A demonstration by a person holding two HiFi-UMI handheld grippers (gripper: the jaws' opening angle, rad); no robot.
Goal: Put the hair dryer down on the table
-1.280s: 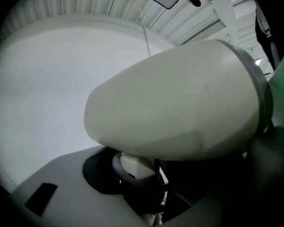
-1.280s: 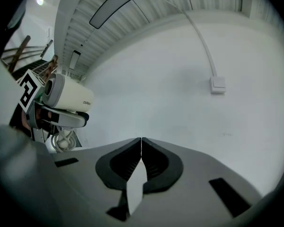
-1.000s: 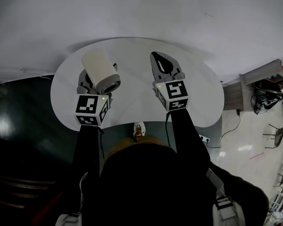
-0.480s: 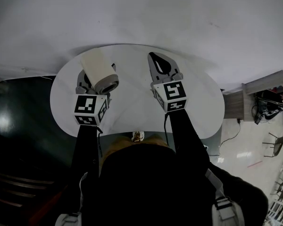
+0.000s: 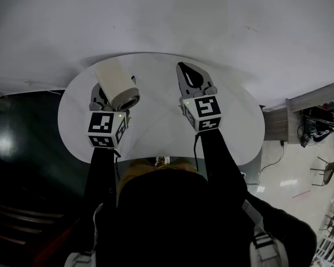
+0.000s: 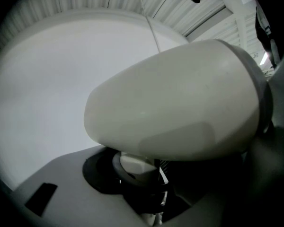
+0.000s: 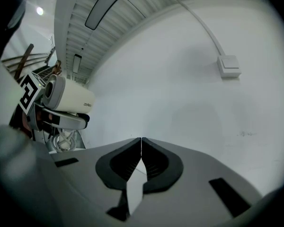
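A cream hair dryer (image 5: 118,84) with a grey rear end is held above the white round table (image 5: 156,121), its barrel lying across the top of my left gripper (image 5: 112,96). In the left gripper view the barrel (image 6: 180,103) fills the frame, and the jaws of my left gripper (image 6: 142,183) are shut on the handle (image 6: 135,164) just under it. My right gripper (image 5: 183,67) hovers over the table to the right, shut with nothing in it; its tips (image 7: 141,141) meet. From the right gripper view the hair dryer (image 7: 68,98) shows at the left.
A white wall stands just beyond the table, with a switch box (image 7: 228,65) and a cable running up from it. At the right on the floor are a wooden cabinet (image 5: 300,102) and a chair (image 5: 325,157). Dark floor lies to the table's left.
Both grippers have edged a little farther over the table toward the wall. The hair dryer stays in the left gripper's hold and the right stays shut.
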